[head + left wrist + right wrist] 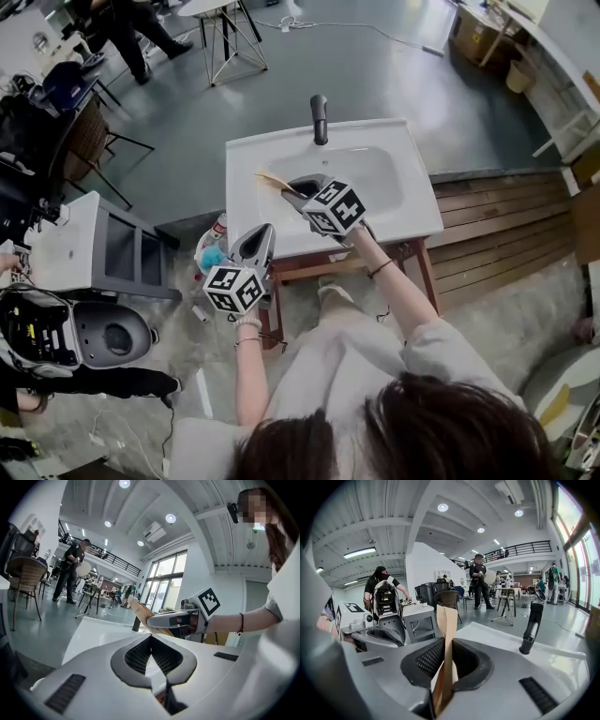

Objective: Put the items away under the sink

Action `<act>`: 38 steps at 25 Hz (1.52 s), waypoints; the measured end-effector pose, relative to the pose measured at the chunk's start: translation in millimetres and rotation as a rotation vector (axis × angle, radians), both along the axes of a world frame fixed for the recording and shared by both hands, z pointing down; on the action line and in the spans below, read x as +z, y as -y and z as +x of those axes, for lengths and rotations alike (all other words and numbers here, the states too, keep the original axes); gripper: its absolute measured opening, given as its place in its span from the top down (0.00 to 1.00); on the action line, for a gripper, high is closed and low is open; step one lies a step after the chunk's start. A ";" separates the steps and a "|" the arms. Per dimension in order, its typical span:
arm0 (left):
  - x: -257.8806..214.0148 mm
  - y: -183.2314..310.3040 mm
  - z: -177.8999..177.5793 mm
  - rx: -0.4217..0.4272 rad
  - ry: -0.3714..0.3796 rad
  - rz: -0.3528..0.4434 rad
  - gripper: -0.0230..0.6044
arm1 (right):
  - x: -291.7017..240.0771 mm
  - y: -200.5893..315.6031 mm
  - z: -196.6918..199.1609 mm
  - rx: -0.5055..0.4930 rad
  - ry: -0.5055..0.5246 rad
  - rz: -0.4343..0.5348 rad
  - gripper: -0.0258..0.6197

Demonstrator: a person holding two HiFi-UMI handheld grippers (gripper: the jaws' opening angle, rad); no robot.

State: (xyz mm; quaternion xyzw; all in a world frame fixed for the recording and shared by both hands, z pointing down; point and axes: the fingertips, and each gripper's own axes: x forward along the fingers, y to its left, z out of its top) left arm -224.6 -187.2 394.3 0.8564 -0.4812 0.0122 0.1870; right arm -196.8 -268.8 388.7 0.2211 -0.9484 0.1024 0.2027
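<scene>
Right gripper (447, 644) pinches a flat brown paper piece (446, 618) above the white sink (412, 211), left gripper (151, 638) clenched empty, and so slim a hold may let it slip or buckle going under.

Open lab hall: freestanding sink (251, 178), tripod (230, 42), mezzanine railing (525, 549).

A flat brown paper piece (446, 634) is sticking up between the jaws of the right gripper (449, 660), which are squeezing it. It is hanging over the left side of the white sink (253, 159).
</scene>
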 end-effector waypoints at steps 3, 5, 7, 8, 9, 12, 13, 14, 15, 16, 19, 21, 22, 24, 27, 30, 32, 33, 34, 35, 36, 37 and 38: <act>-2.7 -10.8 9.1 0.014 0.003 0.010 0.97 | -5.4 -13.7 10.7 0.014 0.008 0.009 0.87; -4.7 -16.6 15.2 0.017 0.006 0.017 0.97 | -9.5 -21.5 18.3 0.022 0.014 0.015 0.87; -6.9 -21.4 22.5 0.021 0.012 0.023 0.97 | -14.4 -27.3 26.4 0.029 0.027 0.020 0.87; -7.9 -23.3 26.2 0.022 0.015 0.026 0.97 | -16.4 -30.0 30.4 0.031 0.034 0.020 0.87; -8.9 -24.7 29.6 0.022 0.019 0.027 0.97 | -17.9 -32.4 34.1 0.031 0.041 0.018 0.87; -12.5 -27.8 36.9 0.017 0.033 0.027 0.97 | -20.0 -39.1 43.4 0.026 0.054 0.010 0.87; -13.5 -29.7 38.6 0.015 0.038 0.027 0.97 | -20.0 -42.2 45.7 0.024 0.060 0.005 0.87; -13.8 -32.2 39.9 0.012 0.043 0.026 0.97 | -19.7 -45.7 47.3 0.023 0.067 0.000 0.87; -13.7 -35.0 40.4 0.009 0.047 0.023 0.97 | -19.1 -49.4 48.0 0.022 0.072 -0.005 0.87; -13.4 -37.7 40.3 0.006 0.048 0.019 0.97 | -18.1 -52.7 47.9 0.022 0.076 -0.011 0.87; -12.1 -46.0 44.2 -0.002 0.044 0.010 0.97 | -16.0 -62.0 51.2 0.017 0.080 -0.026 0.87; -10.0 -54.1 50.0 -0.016 0.033 0.005 0.97 | -15.1 -71.3 57.5 0.008 0.080 -0.034 0.87; -8.6 -58.8 53.0 -0.023 0.029 0.001 0.97 | -14.7 -76.6 61.3 0.005 0.081 -0.036 0.87; -5.4 -69.9 62.0 -0.027 0.027 -0.010 0.97 | -13.2 -87.6 70.9 0.001 0.082 -0.045 0.87; -0.5 -88.7 74.5 -0.032 0.033 -0.023 0.97 | -10.1 -104.6 83.6 -0.004 0.082 -0.058 0.87; 2.8 -101.6 82.3 -0.043 0.031 -0.033 0.97 | -7.4 -117.4 91.1 -0.015 0.085 -0.070 0.87; 6.1 -108.3 85.3 -0.051 0.035 -0.040 0.97 | -3.3 -124.6 92.8 -0.029 0.083 -0.079 0.87; 8.1 -111.3 86.1 -0.055 0.037 -0.044 0.97 | -0.8 -128.2 93.0 -0.038 0.079 -0.084 0.87; 10.0 -114.2 86.4 -0.061 0.039 -0.048 0.97 | 2.0 -131.6 92.6 -0.047 0.075 -0.088 0.87; 11.5 -116.6 86.4 -0.066 0.039 -0.052 0.97 | 4.9 -134.4 91.9 -0.057 0.070 -0.093 0.87; 13.0 -118.5 86.2 -0.070 0.040 -0.055 0.97 | 7.9 -136.5 91.1 -0.064 0.064 -0.096 0.87; 14.8 -120.1 86.1 -0.072 0.041 -0.059 0.97 | 10.9 -137.8 90.5 -0.069 0.060 -0.100 0.87; 16.7 -121.6 85.6 -0.073 0.044 -0.064 0.97 | 13.7 -138.9 89.6 -0.072 0.057 -0.104 0.87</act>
